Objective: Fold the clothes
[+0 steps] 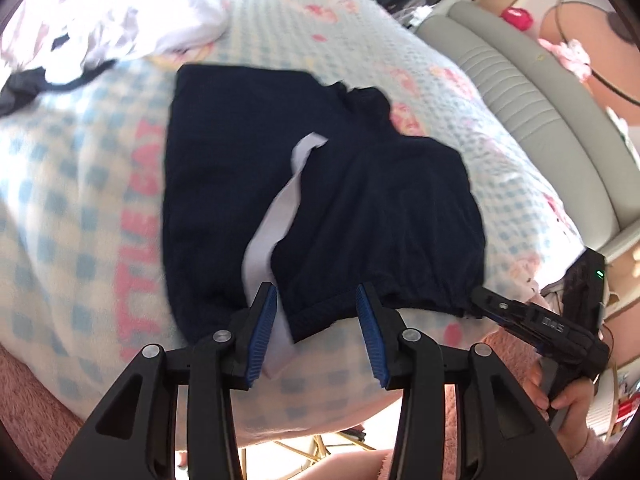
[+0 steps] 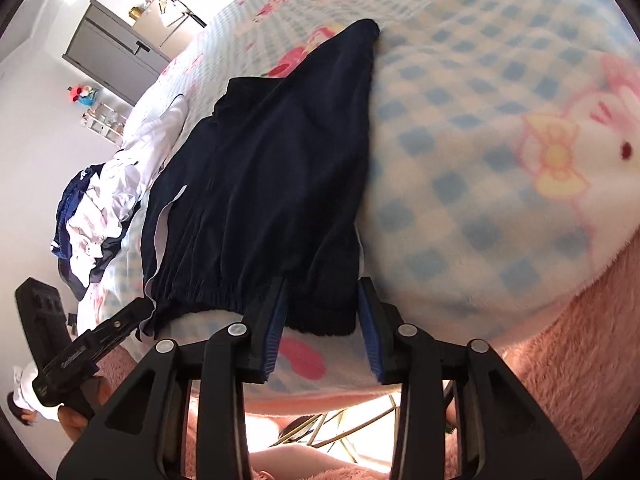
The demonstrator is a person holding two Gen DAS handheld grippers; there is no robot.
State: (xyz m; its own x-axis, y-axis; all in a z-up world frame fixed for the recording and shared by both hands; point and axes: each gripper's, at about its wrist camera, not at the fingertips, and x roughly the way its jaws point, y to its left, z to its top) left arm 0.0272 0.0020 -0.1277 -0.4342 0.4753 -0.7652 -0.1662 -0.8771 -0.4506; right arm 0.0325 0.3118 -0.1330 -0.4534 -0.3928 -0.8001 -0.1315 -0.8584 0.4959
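I judge the fold about half done. At the far left corner of the bed (image 1: 60, 208) a pile (image 1: 92, 16) of white and dark clothes waits unfolded, so plenty is left after this piece.

Just right of that pile, in the middle of the bed and reaching to its near edge, lie the shorts (image 1: 224, 184): navy, with a white stripe (image 1: 276, 208) running from the waistband toward the hem. They look already doubled over once, one leg laid on the other, the top layer shifted right so the stripe shows between the two. The gathered elastic waistband (image 2: 208, 296) lies along the near edge; the fabric is fairly flat, with a small bunch at the far end.

My left hand-held gripper (image 1: 316, 328) stands half open over the waistband near the stripe; cloth lies between the fingers, but the pads do not press it. At the waistband's right corner my right hand-held gripper (image 2: 322, 326) is likewise half open, straddling the corner without pinching.

What I think remains here: close both on the waistband and carry it over toward the hem, then move on to the pile.
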